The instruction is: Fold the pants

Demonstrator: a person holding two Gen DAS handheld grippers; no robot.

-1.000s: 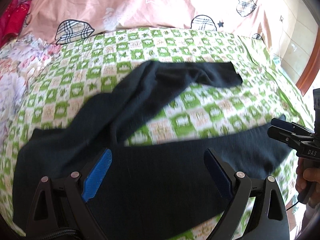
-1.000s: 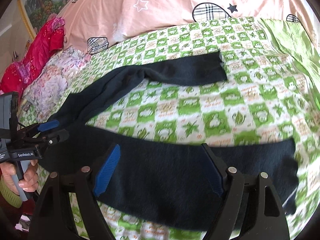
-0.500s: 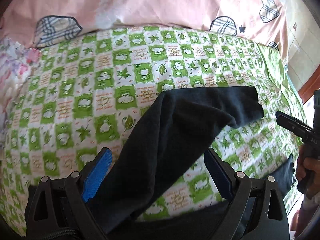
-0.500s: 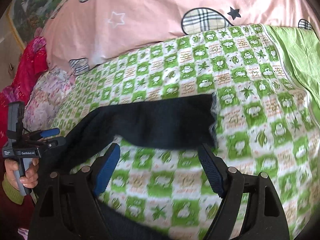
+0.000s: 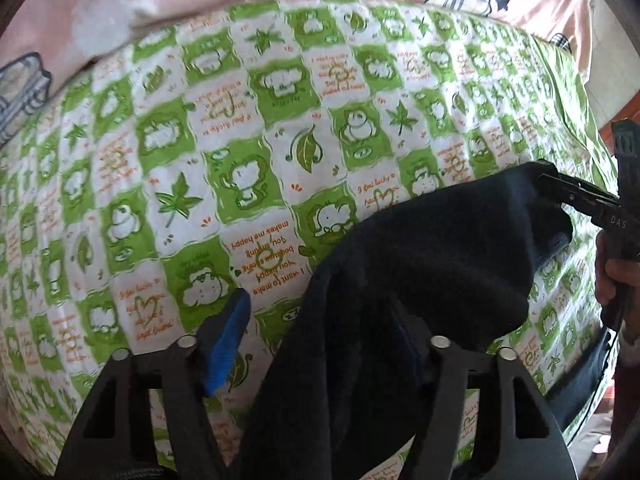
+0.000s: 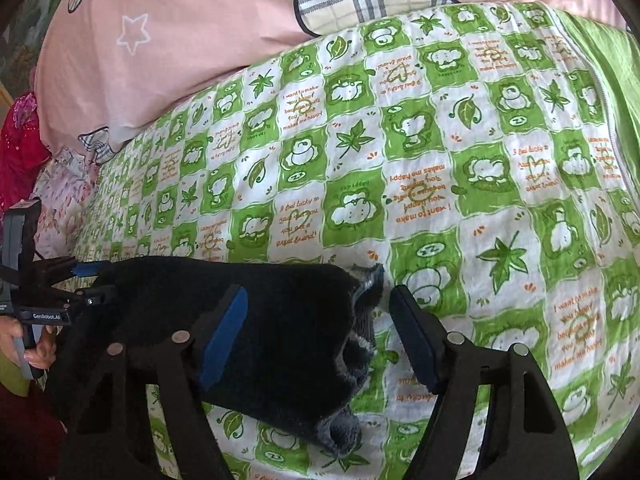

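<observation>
The left claw (image 5: 320,332) stands part open, its jaws having just been closing, with the dark pant leg (image 5: 420,264) passing between them; its blue left pad (image 5: 226,344) is clear of the cloth, while the right pad is buried under the fabric, so a pinch cannot be confirmed. The right claw (image 6: 316,332) is also part open and has just been closing; the cuff end of the leg (image 6: 280,320) lies between its jaws, with bare sheet showing between the cuff and the right pad (image 6: 416,340).

The pants are thick, soft knit, nearly black, with a fuzzy grey lining showing at the open cuff (image 6: 362,292). They lie on a quilted bed sheet (image 6: 460,140) of green and white checks with cartoon prints. A smooth pink quilt (image 6: 192,40) with plaid patches borders the far edge. Beyond the cuff, to the right, the sheet lies open.
</observation>
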